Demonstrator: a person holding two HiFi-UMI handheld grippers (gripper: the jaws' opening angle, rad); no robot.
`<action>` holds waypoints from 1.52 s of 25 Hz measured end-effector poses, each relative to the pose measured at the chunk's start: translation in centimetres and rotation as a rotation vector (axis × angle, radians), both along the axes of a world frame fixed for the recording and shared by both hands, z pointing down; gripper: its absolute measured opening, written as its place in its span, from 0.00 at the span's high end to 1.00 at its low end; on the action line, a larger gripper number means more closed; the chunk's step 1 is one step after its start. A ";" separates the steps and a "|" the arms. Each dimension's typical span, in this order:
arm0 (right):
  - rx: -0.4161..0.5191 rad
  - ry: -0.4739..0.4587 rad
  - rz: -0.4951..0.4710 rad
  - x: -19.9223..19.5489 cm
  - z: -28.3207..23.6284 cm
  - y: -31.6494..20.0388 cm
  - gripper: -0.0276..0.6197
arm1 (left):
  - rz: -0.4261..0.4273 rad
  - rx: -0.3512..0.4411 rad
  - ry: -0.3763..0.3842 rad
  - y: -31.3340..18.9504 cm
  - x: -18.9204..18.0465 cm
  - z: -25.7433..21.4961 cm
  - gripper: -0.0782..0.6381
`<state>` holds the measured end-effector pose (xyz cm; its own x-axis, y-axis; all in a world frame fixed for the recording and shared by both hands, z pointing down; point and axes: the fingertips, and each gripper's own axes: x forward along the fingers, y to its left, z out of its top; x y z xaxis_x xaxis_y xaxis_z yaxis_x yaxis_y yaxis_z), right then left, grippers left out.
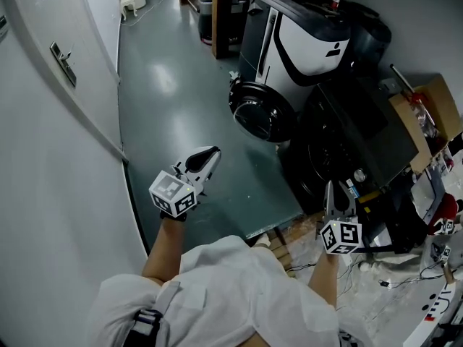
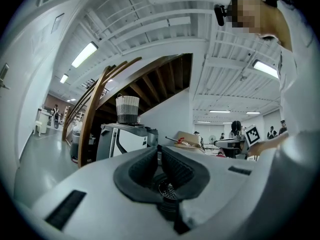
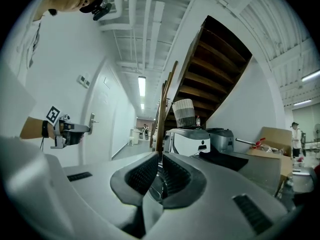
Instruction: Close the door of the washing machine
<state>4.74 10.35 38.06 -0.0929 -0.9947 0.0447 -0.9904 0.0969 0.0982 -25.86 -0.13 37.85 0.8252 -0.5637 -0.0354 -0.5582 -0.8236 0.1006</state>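
Upper centre of the head view: washing machine door (image 1: 260,112) open, well apart from both grippers; left gripper (image 1: 210,157) below-left, right gripper (image 1: 333,197) below-right; both jaws clenched, empty.

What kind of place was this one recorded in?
Probably a workshop or test lab rather than a home: a washing machine stands on a painted floor beneath a wooden staircase, with a cardboard box and loose cables nearby and strip lights overhead.
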 end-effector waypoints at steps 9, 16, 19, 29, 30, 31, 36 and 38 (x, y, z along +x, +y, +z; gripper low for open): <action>-0.008 0.038 -0.060 5.7 -0.6 -3.9 0.90 | 0.040 0.017 -0.024 -2.4 8.1 -0.3 0.85; -0.013 0.049 -0.150 10.4 -1.7 -7.1 0.79 | 0.044 0.041 -0.014 -4.3 15.4 -1.3 0.85; -0.020 0.044 -0.194 11.2 -1.2 -7.8 0.78 | 0.038 0.039 -0.023 -4.5 17.4 -0.9 0.85; -0.034 0.012 -0.264 13.1 -0.3 -10.2 0.75 | 0.035 0.028 -0.042 -5.7 21.0 -0.7 0.80; -0.033 0.006 -0.269 13.2 -0.2 -10.5 0.74 | 0.035 0.027 -0.048 -6.0 21.0 -0.7 0.79; -0.033 0.001 -0.274 13.4 -0.1 -10.8 0.74 | 0.033 0.026 -0.054 -6.3 21.1 -0.6 0.78; -0.042 -0.006 -0.301 13.5 0.3 -12.6 0.73 | 0.039 -0.003 -0.073 -8.2 21.5 0.3 0.76; -0.051 -0.005 -0.316 13.3 0.6 -13.4 0.73 | 0.049 -0.014 -0.080 -9.1 21.6 0.8 0.75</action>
